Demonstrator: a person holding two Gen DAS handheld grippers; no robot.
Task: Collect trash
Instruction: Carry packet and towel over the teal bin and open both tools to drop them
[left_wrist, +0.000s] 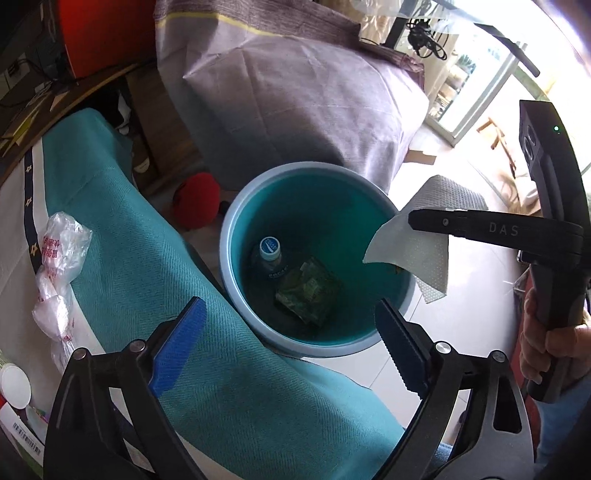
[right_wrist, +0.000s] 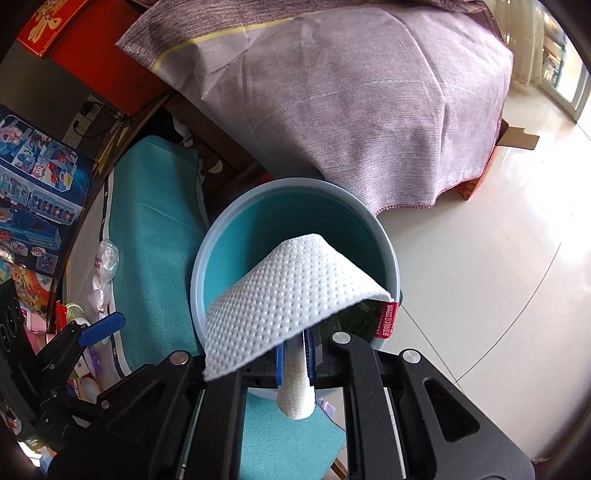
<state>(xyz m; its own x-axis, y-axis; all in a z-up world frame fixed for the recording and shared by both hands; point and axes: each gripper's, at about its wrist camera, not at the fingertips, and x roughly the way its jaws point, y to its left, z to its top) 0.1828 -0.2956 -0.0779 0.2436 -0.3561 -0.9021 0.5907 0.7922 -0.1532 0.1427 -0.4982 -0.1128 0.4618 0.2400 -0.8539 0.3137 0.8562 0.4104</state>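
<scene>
Left gripper (left_wrist: 291, 343) tilted steeply down over the bin (left_wrist: 236, 206), blue pads wide apart, nothing between them. One pad over the teal cloth (left_wrist: 122, 229), the other over the bin's near rim.

Right gripper (right_wrist: 295, 350) pointing steeply down too, pads clenched on a white paper towel (right_wrist: 288, 291). Towel folded over the fingertips, draped forward above the bin's mouth (right_wrist: 207, 258); a rolled end poking back out behind the pads. From the left view, that gripper (left_wrist: 415, 221) reaching in from the right, fingers level across the frame, towel (left_wrist: 410, 254) hanging over the bin's far right rim. Hand (left_wrist: 546, 350) wrapped round the black handle, low at the right edge.

Inside the bin: a bottle (left_wrist: 269, 254) with a blue-and-white cap, standing near the left wall, and a crumpled green wrapper (left_wrist: 308, 291) just beside it on the bottom.

Clear plastic bag (left_wrist: 55, 266) with red print lying on the table, left of the teal cloth, well apart from the bin. Same bag (right_wrist: 105, 266) seen small in the right view, with the left gripper's blue pad (right_wrist: 105, 326) below it.

Behind the bin, a lilac cloth (left_wrist: 303, 110) draped over something bulky. Pale tiled floor (right_wrist: 498, 258) to the right.
</scene>
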